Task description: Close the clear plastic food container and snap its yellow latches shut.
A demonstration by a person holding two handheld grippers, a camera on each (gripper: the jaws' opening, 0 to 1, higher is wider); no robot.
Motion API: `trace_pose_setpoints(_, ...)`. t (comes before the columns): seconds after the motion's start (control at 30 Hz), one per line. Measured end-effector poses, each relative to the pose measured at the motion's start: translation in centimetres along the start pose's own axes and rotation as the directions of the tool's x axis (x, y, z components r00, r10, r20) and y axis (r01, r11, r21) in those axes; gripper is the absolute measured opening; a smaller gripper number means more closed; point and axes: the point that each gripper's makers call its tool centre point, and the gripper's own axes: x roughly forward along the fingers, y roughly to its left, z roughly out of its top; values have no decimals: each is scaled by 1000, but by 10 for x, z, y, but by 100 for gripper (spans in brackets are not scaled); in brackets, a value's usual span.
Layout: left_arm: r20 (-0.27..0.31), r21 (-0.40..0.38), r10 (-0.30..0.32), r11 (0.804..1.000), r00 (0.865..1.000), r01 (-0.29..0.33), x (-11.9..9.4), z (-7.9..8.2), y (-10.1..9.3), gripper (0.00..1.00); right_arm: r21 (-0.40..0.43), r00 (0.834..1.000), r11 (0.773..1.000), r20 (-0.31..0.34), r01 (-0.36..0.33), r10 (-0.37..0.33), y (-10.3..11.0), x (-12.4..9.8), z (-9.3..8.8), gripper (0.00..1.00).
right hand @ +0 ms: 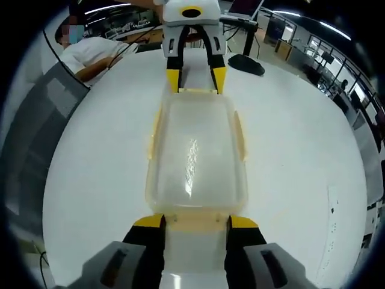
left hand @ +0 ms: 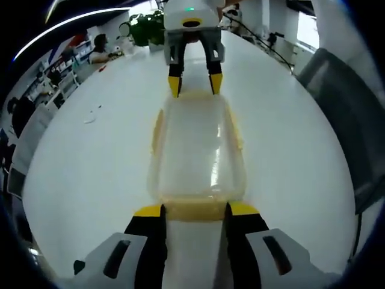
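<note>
Lying lengthwise on the white table (left hand: 90, 180), lid on: the clear plastic container (left hand: 197, 156), its long sides running from one gripper to the other. Showing as pale yellow strips along both long sides and across both short ends: the yellow latches (left hand: 157, 129). Whether snapped down or only resting against the walls, cannot tell.

Reaching in at the near short end of the container in the left gripper view: the left gripper (left hand: 196, 209), yellow-tipped black jaws spread, straddling the end latch (left hand: 195, 209) with one tip at each end of it. Touching or just beside the latch, cannot tell. Facing it from the far short end of the container: the right gripper (left hand: 195, 83), jaws likewise spread, tips sitting at the far rim.

Mirroring this in the right gripper view: the right gripper (right hand: 196, 221) at the near end of the container (right hand: 195, 153), jaws apart on either side of the near latch (right hand: 197, 221); the left gripper (right hand: 195, 78) at the far end, jaws apart, tips at the container's far corners.

Standing beyond the container's far end in the left gripper view: a green plant (left hand: 144, 27). Sitting past the table (right hand: 289, 150) edge, beyond the container, in the right gripper view: a person in white (right hand: 90, 54).
</note>
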Motion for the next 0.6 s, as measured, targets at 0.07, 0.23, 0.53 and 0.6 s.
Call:
trace_pose_setpoints(0.07,-16,-1,-1,1000,1000,1,1,0,0,38,2,1000,1000,-2,0,0,0,0,0,38)
trace_pose_setpoints(0.23,-26,1,-10,1000,1000,10,2,-3,3,38,7,1000,1000,-6,-5,5,-1,0,0,38)
trace_pose_setpoints(0.53,-53,-8,-11,1000,999,10,2,-3,4,37,16,1000,1000,-29,4,-3,0,0,1,36)
trace_pose_setpoints(0.6,-73,6,-5,1000,997,5,3,-2,4,37,17,999,1000,-32,3,-2,-1,0,0,36)
